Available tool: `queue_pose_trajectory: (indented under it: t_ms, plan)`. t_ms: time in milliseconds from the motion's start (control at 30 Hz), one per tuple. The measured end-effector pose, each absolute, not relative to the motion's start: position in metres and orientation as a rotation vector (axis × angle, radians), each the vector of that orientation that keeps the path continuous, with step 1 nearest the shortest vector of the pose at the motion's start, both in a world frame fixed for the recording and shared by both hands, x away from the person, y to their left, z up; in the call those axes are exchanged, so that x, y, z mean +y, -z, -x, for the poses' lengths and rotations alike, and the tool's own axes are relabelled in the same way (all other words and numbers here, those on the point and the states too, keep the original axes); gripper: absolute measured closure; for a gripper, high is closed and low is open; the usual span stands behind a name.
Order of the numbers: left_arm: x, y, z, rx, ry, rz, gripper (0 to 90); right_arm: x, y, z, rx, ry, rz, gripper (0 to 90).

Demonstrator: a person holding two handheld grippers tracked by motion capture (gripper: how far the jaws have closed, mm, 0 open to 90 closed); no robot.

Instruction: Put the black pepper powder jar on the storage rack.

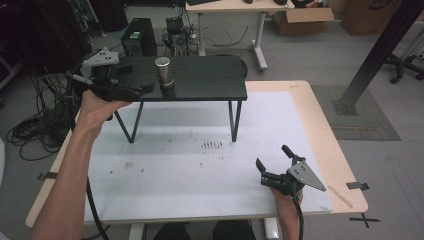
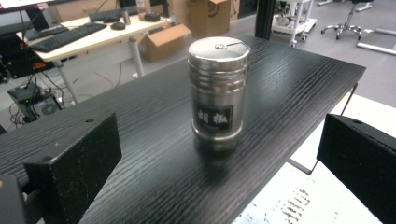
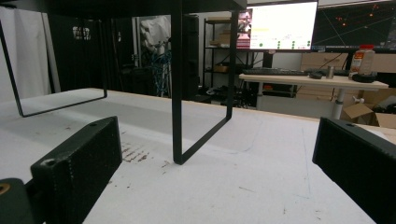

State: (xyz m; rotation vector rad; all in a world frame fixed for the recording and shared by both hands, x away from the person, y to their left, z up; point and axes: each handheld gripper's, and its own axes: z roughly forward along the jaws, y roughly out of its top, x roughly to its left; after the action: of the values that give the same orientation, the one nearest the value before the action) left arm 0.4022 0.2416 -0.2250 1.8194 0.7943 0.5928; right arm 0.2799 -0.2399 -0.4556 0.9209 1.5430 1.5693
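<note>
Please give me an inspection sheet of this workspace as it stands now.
Surface: white table with brown smudges; a black shelf on metal legs stands on it.
Job's things: steel shaker upright on the shelf, lid on.
Clutter: nothing seen.
Grippers: left gripper open, jaws level with the shaker, not touching it; right gripper open, low over the table near its front right corner.
Cables: one trails from each gripper; a tangle lies on the floor at left.
Surroundings: desk, cardboard boxes, computer tower.
</note>
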Motion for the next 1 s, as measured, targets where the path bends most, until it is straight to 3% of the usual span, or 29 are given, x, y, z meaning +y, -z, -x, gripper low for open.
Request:
queue_pose_trajectory:
  t_ms: [1000]
  plan:
    - [0.276, 0.270, -0.344, 0.802, -0.656, -1.745, 0.2, -0.240, 0.456, -0.280, 1.544, -1.568, -0.920, 1.3]
